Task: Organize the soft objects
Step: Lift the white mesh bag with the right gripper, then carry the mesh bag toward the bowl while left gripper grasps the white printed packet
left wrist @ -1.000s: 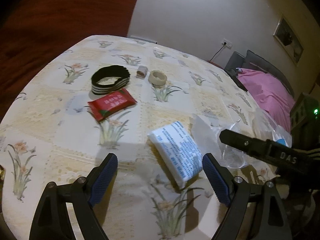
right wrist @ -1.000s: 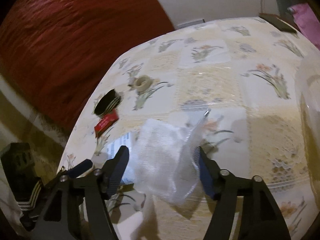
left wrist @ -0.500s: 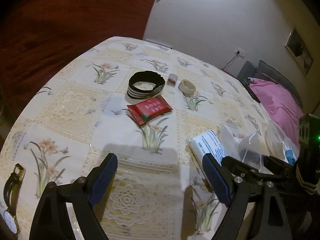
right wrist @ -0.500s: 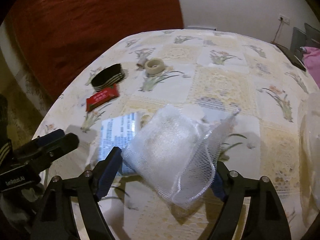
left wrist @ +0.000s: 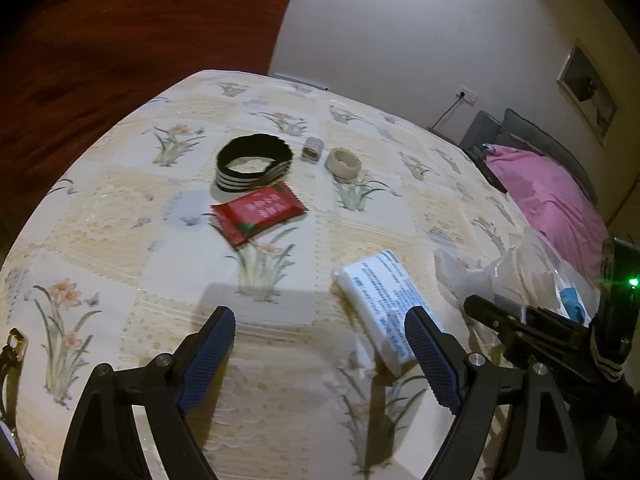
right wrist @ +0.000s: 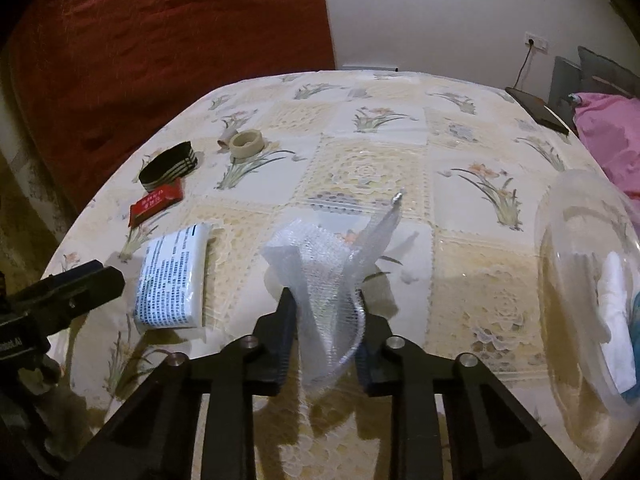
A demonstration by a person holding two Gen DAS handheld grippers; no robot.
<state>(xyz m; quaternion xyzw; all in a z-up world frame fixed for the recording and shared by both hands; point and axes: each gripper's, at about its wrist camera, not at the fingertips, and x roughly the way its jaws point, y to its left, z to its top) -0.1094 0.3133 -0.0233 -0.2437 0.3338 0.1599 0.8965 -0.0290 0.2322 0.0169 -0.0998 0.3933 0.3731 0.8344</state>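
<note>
crumpled white mesh pouch (right wrist: pixel 320 280), claw-pinched upright

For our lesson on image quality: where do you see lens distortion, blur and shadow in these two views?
Left wrist view: fisheye bends the table edge; the tissue pack is slightly blurred; the open left tongs cast a grey shadow. Right wrist view: corners go dark; the mesh bag, pinched in the right tongs, shadows the cloth.

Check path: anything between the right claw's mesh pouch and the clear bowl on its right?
Nothing visible. The right claw is shut on the white mesh pouch, and only bare floral tablecloth lies between it and the clear bowl. The tissue pack sits on the opposite side, near the open left claw.
</note>
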